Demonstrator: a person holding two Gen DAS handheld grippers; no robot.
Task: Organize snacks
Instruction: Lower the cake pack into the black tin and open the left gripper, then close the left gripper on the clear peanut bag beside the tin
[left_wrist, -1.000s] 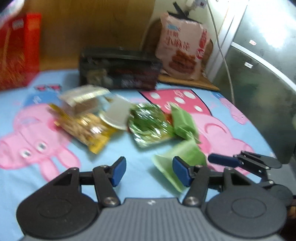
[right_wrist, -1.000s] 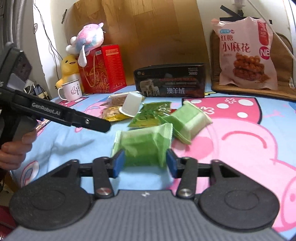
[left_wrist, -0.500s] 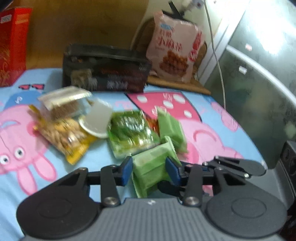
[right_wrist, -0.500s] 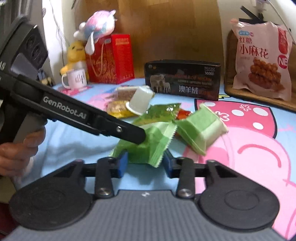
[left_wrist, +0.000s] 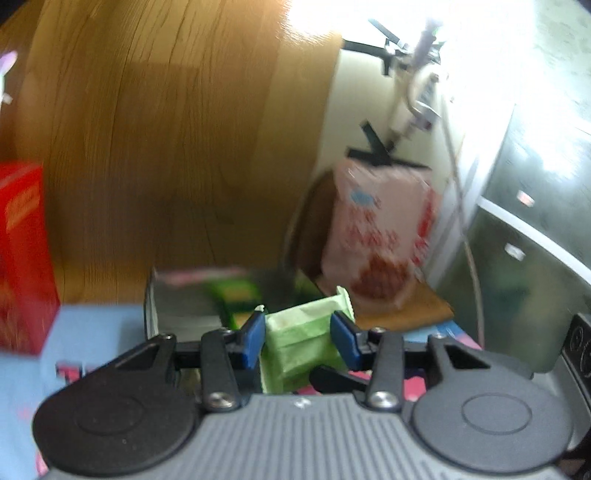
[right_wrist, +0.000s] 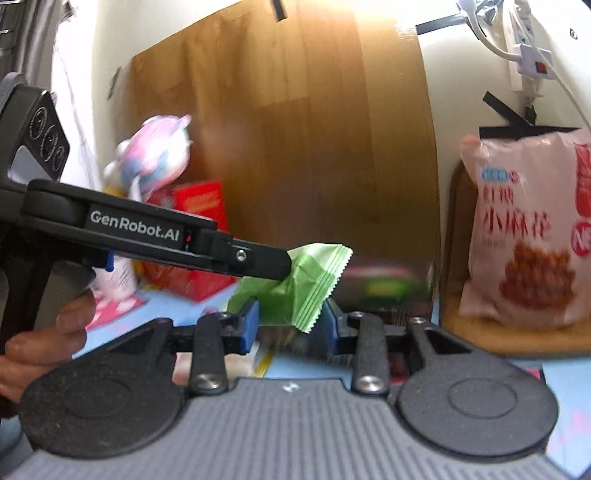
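Blue pads (left_wrist: 252, 339) of left gripper (left_wrist: 301, 338) and right gripper (right_wrist: 290, 325) both clamp one light-green snack packet (left_wrist: 303, 341), pinched between each pair; crinkled glossy film, pillow-shaped, serrated end seal; frames motion-blurred.

Crinkled light-green snack packet (left_wrist: 301, 338), off the blue cloth, serrated end seal up, before the dark box.
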